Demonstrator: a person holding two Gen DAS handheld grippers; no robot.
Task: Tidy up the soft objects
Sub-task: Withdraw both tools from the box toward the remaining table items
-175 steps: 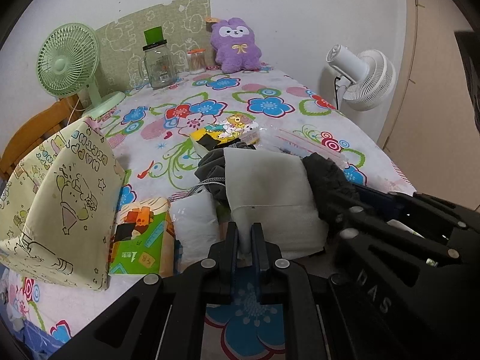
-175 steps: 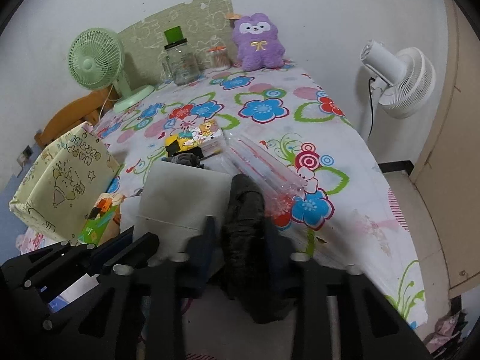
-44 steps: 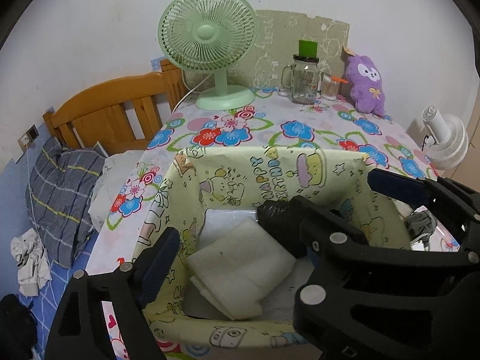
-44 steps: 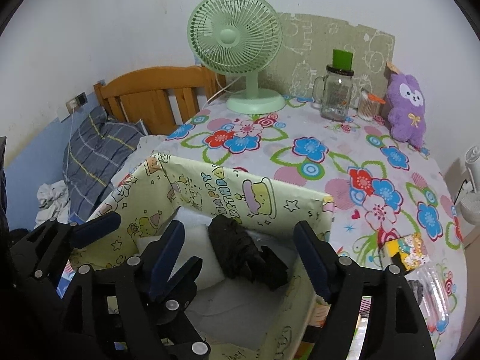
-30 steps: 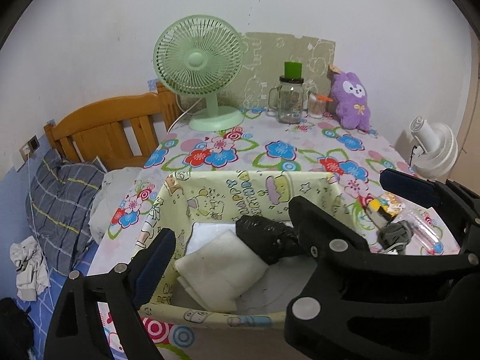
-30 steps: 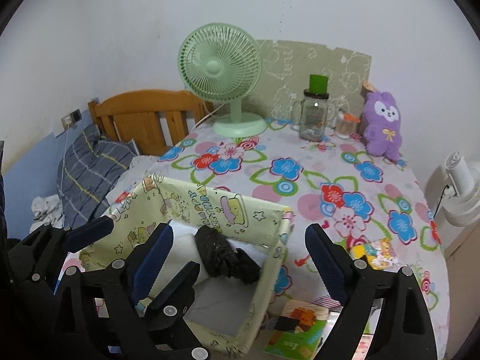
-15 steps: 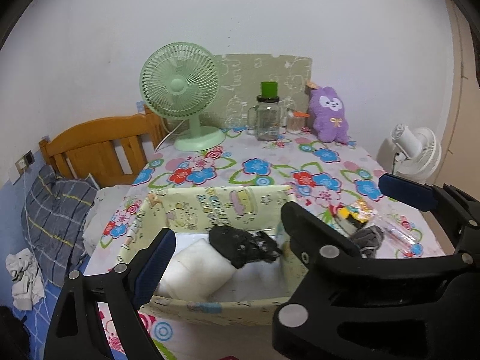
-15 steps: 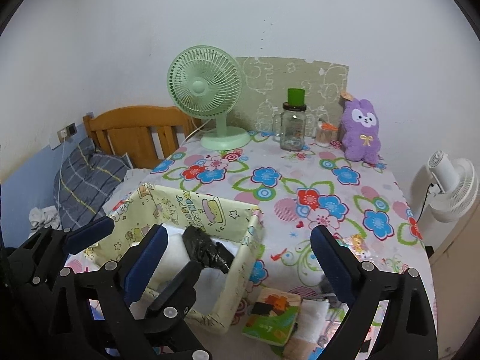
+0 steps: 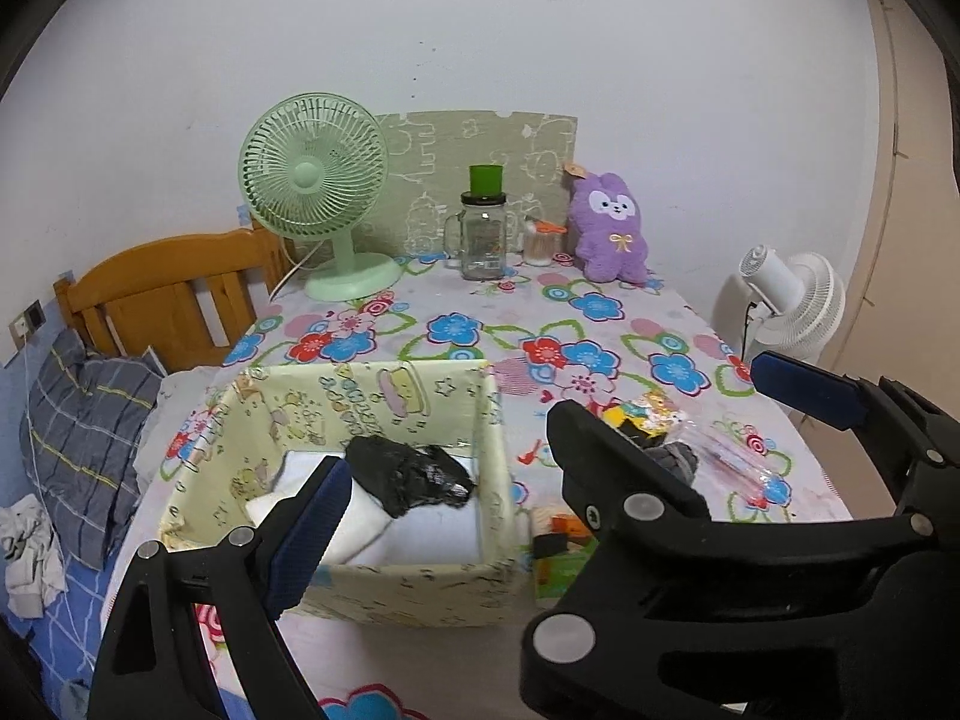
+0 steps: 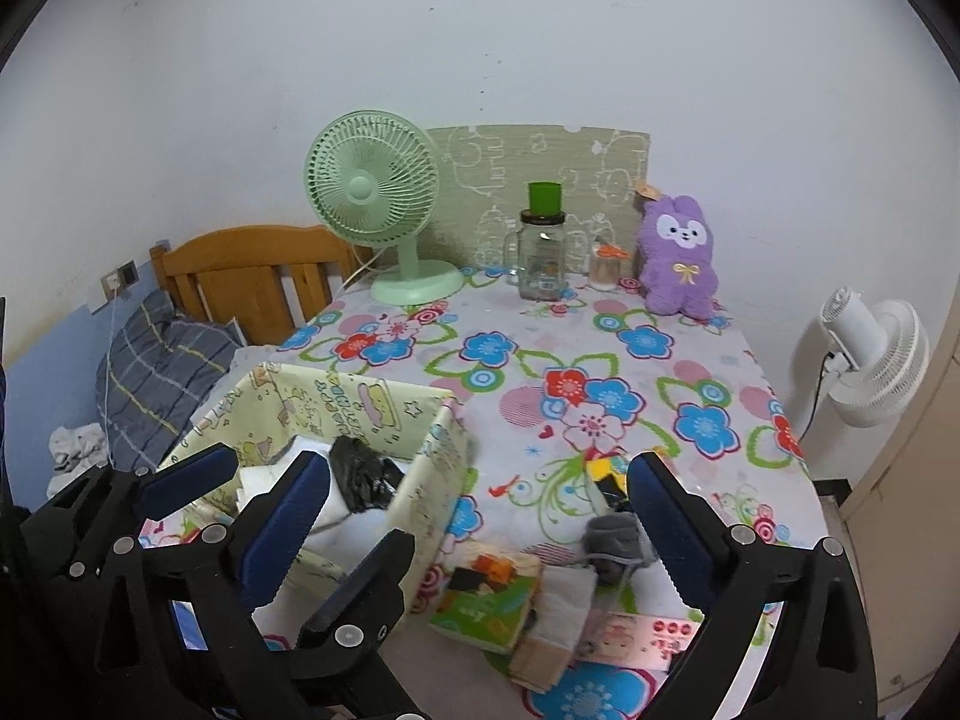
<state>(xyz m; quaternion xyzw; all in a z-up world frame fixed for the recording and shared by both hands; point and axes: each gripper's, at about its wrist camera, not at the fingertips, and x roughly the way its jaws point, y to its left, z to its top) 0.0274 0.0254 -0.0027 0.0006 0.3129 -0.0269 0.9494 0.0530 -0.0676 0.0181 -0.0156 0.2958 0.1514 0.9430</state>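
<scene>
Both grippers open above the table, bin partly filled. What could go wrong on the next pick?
1. The grey soft item lies against a clear plastic package and a snack packet; a grab may drag those along.
2. The fabric bin has floppy walls; a low approach may snag its rim.

— What's in the fabric box (image 10: 432,450)?
— A black cloth (image 10: 357,474) lying on folded white cloths (image 10: 342,525).
— And the right gripper (image 10: 474,504)?
— Spread wide, empty, above a green book (image 10: 489,597) and grey socks (image 10: 615,537) beside the box.
</scene>
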